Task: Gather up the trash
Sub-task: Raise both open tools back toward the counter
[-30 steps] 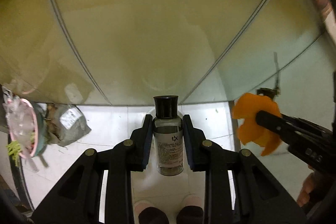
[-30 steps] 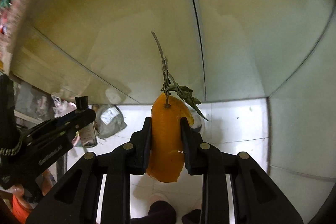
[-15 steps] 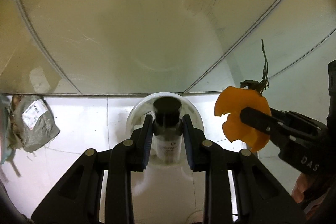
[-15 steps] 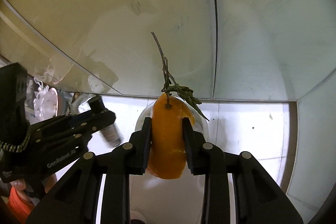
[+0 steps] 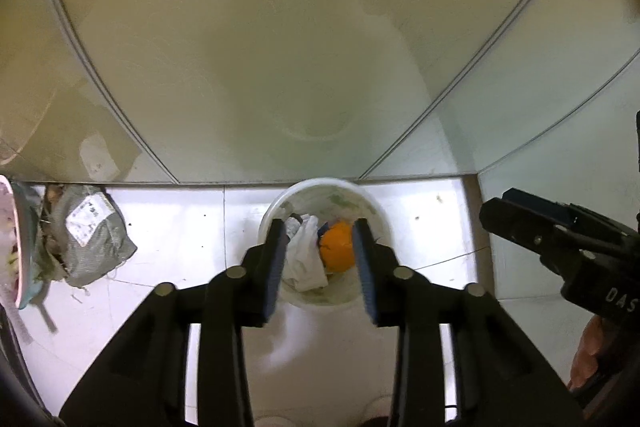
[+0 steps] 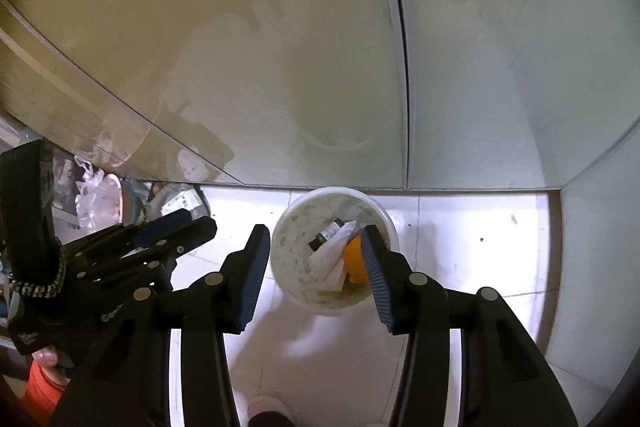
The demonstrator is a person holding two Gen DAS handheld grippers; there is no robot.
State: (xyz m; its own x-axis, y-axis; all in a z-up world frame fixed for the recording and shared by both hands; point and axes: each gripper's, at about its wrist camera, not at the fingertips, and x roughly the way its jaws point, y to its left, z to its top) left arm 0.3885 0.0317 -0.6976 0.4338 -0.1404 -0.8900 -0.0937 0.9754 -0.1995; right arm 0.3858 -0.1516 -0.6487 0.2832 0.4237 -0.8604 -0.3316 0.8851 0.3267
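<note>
Left gripper [image 5: 320, 263] and right gripper [image 6: 314, 267] both spread, empty, above white bucket [image 5: 376, 215] holding orange peel [image 5: 338, 245], bottle [image 6: 326, 235], crumpled tissue [image 5: 304, 259]

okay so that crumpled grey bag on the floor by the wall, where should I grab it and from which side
Judging by its shape, grip the grey bag at the bunched ridge on top, beside the white label, coming straight down from above. It lies slumped on the floor tiles against the wall, with clutter to its left, so the top and right flank are the open sides. The left gripper, open, is nearer.
</note>
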